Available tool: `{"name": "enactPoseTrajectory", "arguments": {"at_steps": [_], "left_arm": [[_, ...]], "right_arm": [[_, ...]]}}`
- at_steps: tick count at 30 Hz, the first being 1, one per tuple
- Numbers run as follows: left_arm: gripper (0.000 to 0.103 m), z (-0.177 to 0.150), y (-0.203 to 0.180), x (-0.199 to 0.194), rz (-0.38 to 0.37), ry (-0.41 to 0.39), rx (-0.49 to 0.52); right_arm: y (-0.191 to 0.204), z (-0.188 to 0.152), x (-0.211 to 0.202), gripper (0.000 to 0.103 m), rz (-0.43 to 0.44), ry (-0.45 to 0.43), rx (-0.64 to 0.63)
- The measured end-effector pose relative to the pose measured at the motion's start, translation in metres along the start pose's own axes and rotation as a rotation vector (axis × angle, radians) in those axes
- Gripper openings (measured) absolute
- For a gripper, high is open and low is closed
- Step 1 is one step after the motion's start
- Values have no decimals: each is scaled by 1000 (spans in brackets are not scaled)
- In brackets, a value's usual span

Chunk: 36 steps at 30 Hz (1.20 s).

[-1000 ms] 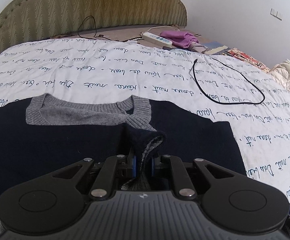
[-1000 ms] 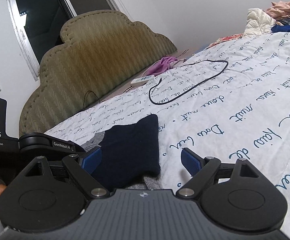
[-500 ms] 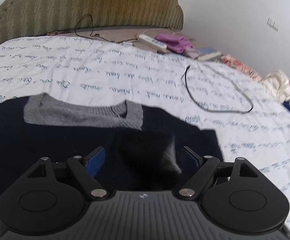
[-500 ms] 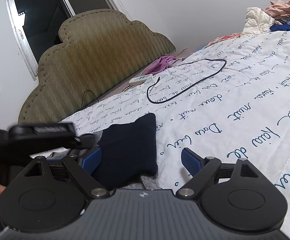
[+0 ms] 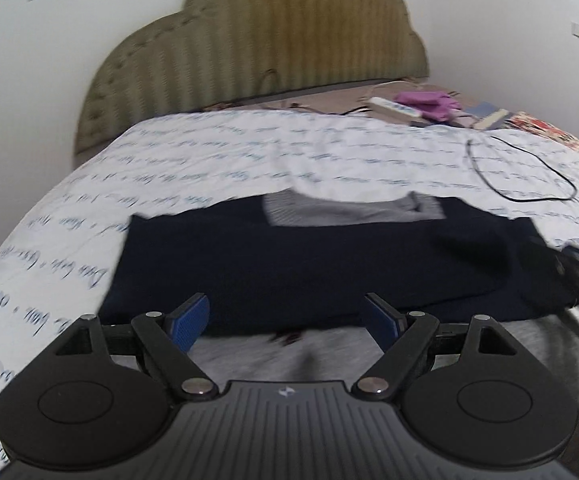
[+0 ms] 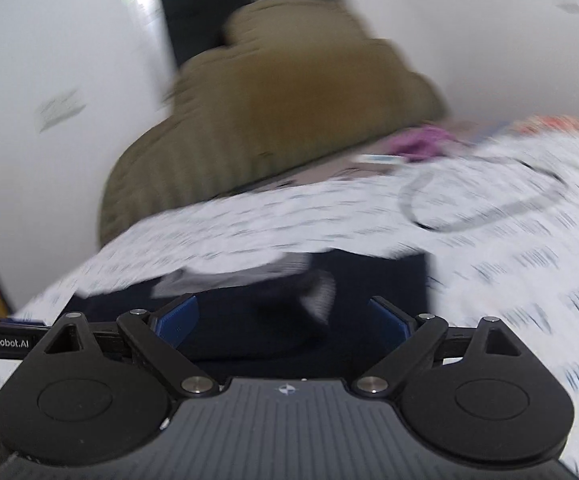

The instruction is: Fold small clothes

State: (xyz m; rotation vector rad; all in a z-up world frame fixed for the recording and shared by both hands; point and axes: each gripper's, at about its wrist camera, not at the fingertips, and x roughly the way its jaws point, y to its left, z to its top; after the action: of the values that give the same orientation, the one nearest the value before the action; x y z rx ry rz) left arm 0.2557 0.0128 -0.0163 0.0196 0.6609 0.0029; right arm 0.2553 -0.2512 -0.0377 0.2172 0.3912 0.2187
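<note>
White bedspread [image 5: 209, 168] with blue script, seen in both views; right view much blurred.

Left gripper [image 5: 285, 304]: blue pads [image 5: 191, 320] standing wide apart, having just been opening, pressing on nothing. Through the gap, only the near edge of the navy sweater [image 5: 289, 260] and a strip of grey cloth [image 5: 269, 356] nearer than that edge.

Right gripper [image 6: 282, 304]: pads [image 6: 177, 320] also wide, just opened a little further, gripping nothing. Hovering over the same sweater [image 6: 369, 280]; impossible to tell if touching the fabric.

Sweater lying flat on the bedspread, sides folded in, grey ribbed collar [image 5: 349, 214] at its far edge.

Around the sweater:
- Beyond its far right corner, black cable [image 5: 529, 199] in a loose loop, apart from the sweater.
- Further behind, near the bed's top edge, white power strip [image 5: 395, 107] just beside a purple cloth [image 5: 425, 100].
- Behind all, olive padded headboard [image 5: 269, 52] against a white wall.
- At the sweater's left in the right view, black bar of the left gripper, marked GenRobot.AI.

Nothing lying on top of the sweater or in front of the fingers.
</note>
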Motion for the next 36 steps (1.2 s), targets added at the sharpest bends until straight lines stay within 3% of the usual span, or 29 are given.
{"name": "enactPoseTrajectory", "arguments": {"at_steps": [3, 7, 10, 12, 15, 19, 22, 24, 26, 29, 32, 34, 36], "left_arm": [[84, -8, 15, -1, 33, -5, -33], [84, -25, 17, 2, 65, -22, -3], [84, -39, 16, 13, 118, -2, 33], [84, -47, 18, 20, 127, 11, 32], [92, -53, 25, 23, 116, -2, 1], [99, -57, 35, 26, 108, -9, -48], [100, -58, 38, 27, 99, -11, -66], [100, -58, 36, 28, 104, -11, -55], [100, -58, 35, 28, 108, -11, -48], [101, -58, 35, 29, 105, -9, -52], [102, -58, 36, 30, 102, -6, -55], [102, -58, 35, 30, 103, -6, -53], [102, -58, 36, 30, 102, -5, -53]], "right_arm": [[4, 14, 37, 93, -64, 76, -5], [-32, 15, 83, 82, -20, 206, 241], [-43, 11, 102, 55, 20, 240, 305], [-38, 12, 106, 21, 14, 256, 254], [-36, 16, 103, 15, 12, 239, 217], [-37, 28, 92, 15, -83, 156, 134], [-44, 27, 97, 15, -118, 172, 108], [-46, 21, 104, 33, -122, 230, 89], [-44, 20, 93, 47, -156, 193, 90], [-38, 19, 69, 51, -189, 119, 84], [-32, 10, 69, 67, -151, 215, 7], [-32, 2, 72, 67, -188, 271, -36], [-30, 3, 60, 70, -206, 256, -34]]}}
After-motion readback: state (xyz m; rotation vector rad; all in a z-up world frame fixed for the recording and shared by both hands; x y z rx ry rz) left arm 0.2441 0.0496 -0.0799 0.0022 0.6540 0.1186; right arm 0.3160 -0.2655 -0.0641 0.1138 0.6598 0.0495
